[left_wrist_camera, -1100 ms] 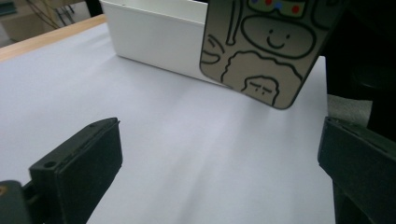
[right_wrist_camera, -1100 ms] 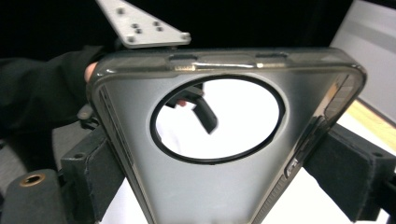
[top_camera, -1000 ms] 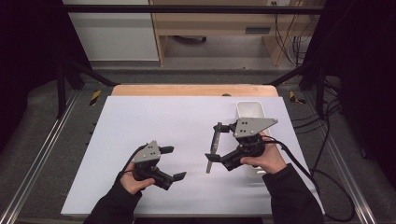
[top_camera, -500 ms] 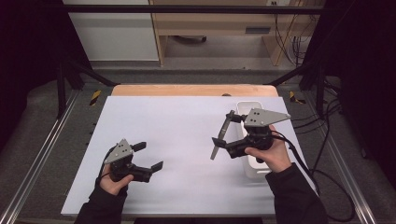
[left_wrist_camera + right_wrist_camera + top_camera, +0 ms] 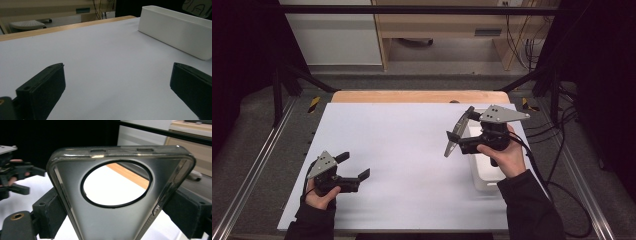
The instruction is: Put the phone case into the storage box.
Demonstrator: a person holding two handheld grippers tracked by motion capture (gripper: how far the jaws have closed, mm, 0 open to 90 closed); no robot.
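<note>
My right gripper (image 5: 460, 131) is shut on a translucent grey phone case (image 5: 454, 140) with a large round camera hole, held in the air above the left wall of a white bin (image 5: 486, 173). In the right gripper view the phone case (image 5: 107, 227) stands upright between the two jaws, pinched by its side edges. My left gripper (image 5: 355, 165) rests low over the white table sheet (image 5: 402, 135) near the front left, open with nothing between its fingers. The left gripper view has both jaws wide apart over bare sheet, with the white bin (image 5: 175, 32) beyond.
The wooden table edge (image 5: 417, 96) runs along the far side. Metal rails (image 5: 259, 160) flank the table on both sides, and cables (image 5: 557, 165) trail off to the right. A shelf unit (image 5: 447, 30) stands behind the table.
My left gripper has moved left and toward the front edge, staying open. The right gripper has carried the phone case right and a little farther away, over the bin.
</note>
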